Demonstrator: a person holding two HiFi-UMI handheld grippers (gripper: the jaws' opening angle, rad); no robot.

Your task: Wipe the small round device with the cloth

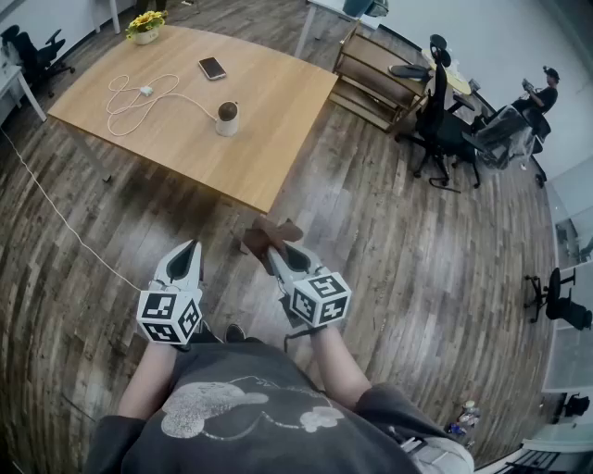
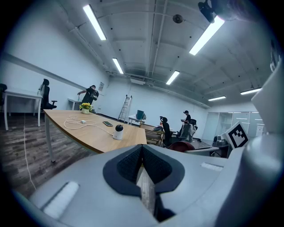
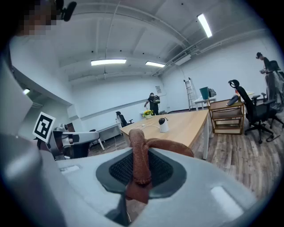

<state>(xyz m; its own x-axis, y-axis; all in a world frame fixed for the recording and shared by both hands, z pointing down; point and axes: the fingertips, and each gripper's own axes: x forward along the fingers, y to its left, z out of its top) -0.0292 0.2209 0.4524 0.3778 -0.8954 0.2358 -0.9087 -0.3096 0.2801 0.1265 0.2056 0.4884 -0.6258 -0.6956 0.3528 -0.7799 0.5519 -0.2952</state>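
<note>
The small round device, white with a dark domed top, stands on the wooden table well ahead of me; it also shows as the device and the device in the gripper views. My right gripper is shut on a brown cloth, whose folds stick up between the jaws as the cloth. My left gripper is shut with nothing in it. Both are held over the floor, short of the table's near edge.
On the table lie a white cable with an adapter, a phone and a pot of yellow flowers. A wooden shelf and office chairs stand to the right. A person sits far right.
</note>
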